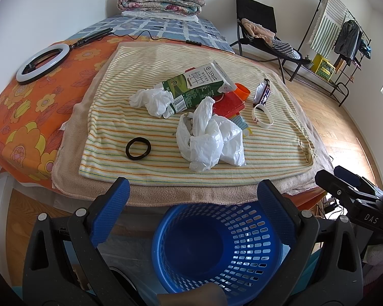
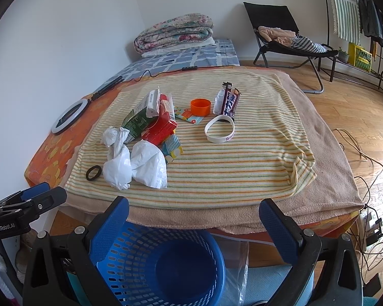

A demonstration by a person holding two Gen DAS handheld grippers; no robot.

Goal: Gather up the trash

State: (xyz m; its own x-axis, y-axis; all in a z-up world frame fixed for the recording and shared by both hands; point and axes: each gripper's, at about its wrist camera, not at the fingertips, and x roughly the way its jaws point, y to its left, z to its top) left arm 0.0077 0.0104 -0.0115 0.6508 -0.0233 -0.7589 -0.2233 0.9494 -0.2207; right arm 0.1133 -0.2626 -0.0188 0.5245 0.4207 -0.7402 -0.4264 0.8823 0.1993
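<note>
Trash lies in a heap on the striped towel [image 1: 140, 117] [image 2: 242, 158]: a green and white milk carton [image 1: 199, 86] [image 2: 140, 117], a crumpled tissue [image 1: 153, 100] [image 2: 113, 136], a white plastic bag [image 1: 209, 140] [image 2: 138, 165], a red box [image 1: 229, 103] [image 2: 163, 125], an orange cap [image 1: 242, 91] [image 2: 200, 107] and a purple candy wrapper [image 1: 264, 94] [image 2: 229, 104]. A blue mesh basket [image 1: 242, 242] [image 2: 150, 260] stands on the floor below the bed edge. My left gripper [image 1: 194, 193] and right gripper [image 2: 194, 216] both hover open above the basket, holding nothing.
A black hair tie [image 1: 138, 148] [image 2: 93, 172] and a white wristband [image 1: 263, 116] [image 2: 219, 128] lie on the towel. A ring light [image 1: 42, 62] [image 2: 69, 117] rests on the orange sheet. Folded quilts [image 1: 160, 0], a black chair [image 1: 260, 30] [image 2: 283, 33] and a clothes rack [image 1: 344, 38] stand behind.
</note>
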